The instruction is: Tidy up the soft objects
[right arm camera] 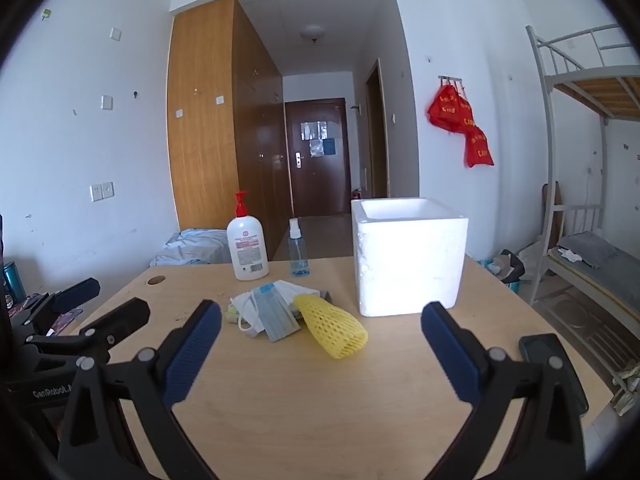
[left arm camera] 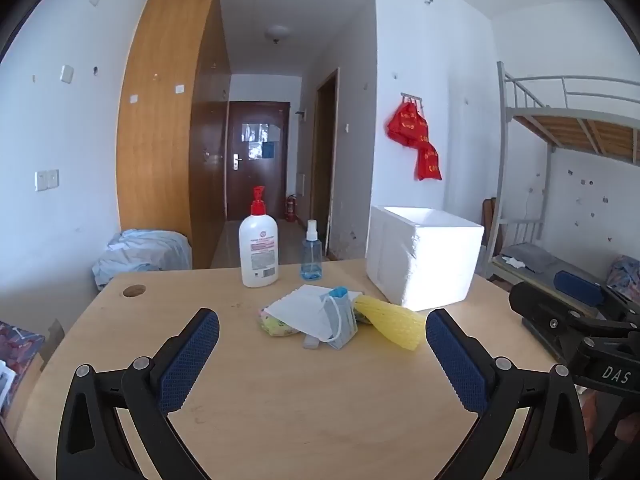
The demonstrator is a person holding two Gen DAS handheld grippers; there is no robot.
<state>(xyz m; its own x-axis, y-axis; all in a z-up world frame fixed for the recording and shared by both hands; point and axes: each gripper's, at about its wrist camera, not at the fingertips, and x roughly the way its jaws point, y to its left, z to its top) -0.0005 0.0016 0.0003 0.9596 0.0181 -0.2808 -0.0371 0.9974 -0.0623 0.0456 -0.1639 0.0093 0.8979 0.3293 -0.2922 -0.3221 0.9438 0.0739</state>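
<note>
Left tongs and right tongs both spread apart, empty, frame bottom; masks heaped mid-surface.

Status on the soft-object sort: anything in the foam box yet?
Done: nothing visible; what shows of the foam box interior looks bare.
In hand: nothing. The left gripper and right gripper are both open, short of the pile.
Left: the whole pile on the table, including the yellow foam net, grey mask and white mask, still loose beside the box.
</note>
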